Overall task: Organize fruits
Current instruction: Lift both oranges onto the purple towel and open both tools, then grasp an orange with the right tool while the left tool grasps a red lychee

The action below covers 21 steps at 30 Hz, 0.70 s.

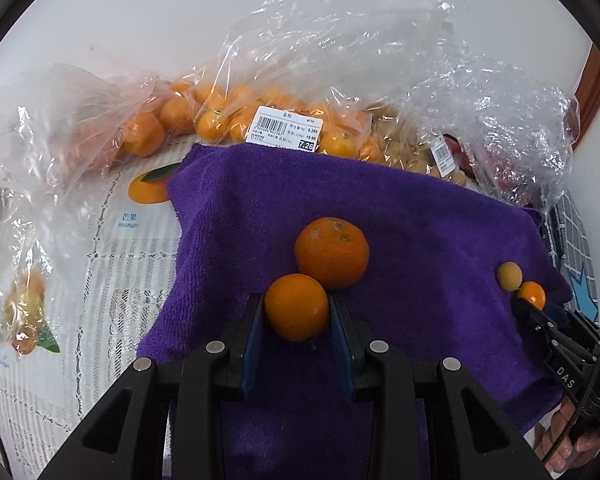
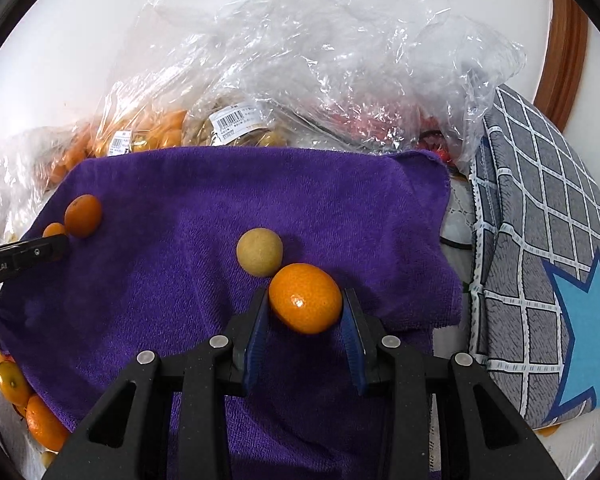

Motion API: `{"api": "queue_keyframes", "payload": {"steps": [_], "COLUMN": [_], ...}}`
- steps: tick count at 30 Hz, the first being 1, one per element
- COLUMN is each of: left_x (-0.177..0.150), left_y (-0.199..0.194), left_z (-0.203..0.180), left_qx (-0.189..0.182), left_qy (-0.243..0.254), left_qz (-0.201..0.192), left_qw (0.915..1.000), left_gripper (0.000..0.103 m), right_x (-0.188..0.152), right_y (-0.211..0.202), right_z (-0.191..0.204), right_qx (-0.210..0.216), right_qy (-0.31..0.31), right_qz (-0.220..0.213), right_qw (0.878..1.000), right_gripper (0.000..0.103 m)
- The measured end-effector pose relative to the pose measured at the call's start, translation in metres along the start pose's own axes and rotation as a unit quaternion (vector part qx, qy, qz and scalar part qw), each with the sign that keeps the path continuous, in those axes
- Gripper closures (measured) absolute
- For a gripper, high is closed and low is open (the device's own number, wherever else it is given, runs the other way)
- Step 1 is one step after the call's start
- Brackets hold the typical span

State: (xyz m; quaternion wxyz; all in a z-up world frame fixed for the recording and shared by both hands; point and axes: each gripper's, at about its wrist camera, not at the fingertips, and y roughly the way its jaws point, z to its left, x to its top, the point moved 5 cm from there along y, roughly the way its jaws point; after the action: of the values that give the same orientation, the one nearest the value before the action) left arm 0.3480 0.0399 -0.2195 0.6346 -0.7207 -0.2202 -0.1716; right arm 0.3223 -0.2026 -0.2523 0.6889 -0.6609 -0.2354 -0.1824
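A purple towel (image 1: 400, 216) lies spread on the table, also in the right wrist view (image 2: 260, 192). My left gripper (image 1: 297, 312) is shut on a small orange (image 1: 296, 306), just in front of a bigger orange (image 1: 331, 252) on the towel. My right gripper (image 2: 305, 300) is shut on a kumquat (image 2: 305, 298), next to a tan round fruit (image 2: 259, 252). In the left wrist view the right gripper (image 1: 530, 300) holds the kumquat (image 1: 532, 294) beside the tan fruit (image 1: 509, 276). The left gripper (image 2: 56, 246) shows at the right wrist view's left edge.
Clear plastic bags of oranges (image 1: 204, 116) and other fruit (image 2: 340, 92) lie behind the towel. A grey checked cushion with a blue star (image 2: 548, 264) lies to the right. More oranges (image 2: 24, 400) lie at the towel's left edge. A fruit-print tablecloth (image 1: 100, 248) covers the table.
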Motion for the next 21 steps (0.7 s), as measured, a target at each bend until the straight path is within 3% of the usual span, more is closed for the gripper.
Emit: {"api": "queue_keyframes", "payload": {"steps": [8, 15, 21], "left_x": [-0.002, -0.001, -0.010], "left_y": [0.000, -0.020, -0.069], "left_z": [-0.001, -0.001, 0.003], "left_qx": [0.003, 0.027, 0.034], "left_qy": [0.011, 0.016, 0.016], "left_qz": [0.003, -0.004, -0.044], "left_qw": [0.9999, 0.9995, 0.9983], "left_gripper": [0.072, 0.062, 0.060], "right_x": [0.000, 0.004, 0.007], "right_y": [0.001, -0.013, -0.061], "right_z": [-0.001, 0.000, 0.002], "right_qx": [-0.003, -0.008, -0.040], "right_qy": [0.001, -0.001, 0.002], "right_qz": [0.008, 0.004, -0.031], "right_qw": [1.000, 1.000, 0.999], "right_gripper": [0.064, 0.036, 0.032]}}
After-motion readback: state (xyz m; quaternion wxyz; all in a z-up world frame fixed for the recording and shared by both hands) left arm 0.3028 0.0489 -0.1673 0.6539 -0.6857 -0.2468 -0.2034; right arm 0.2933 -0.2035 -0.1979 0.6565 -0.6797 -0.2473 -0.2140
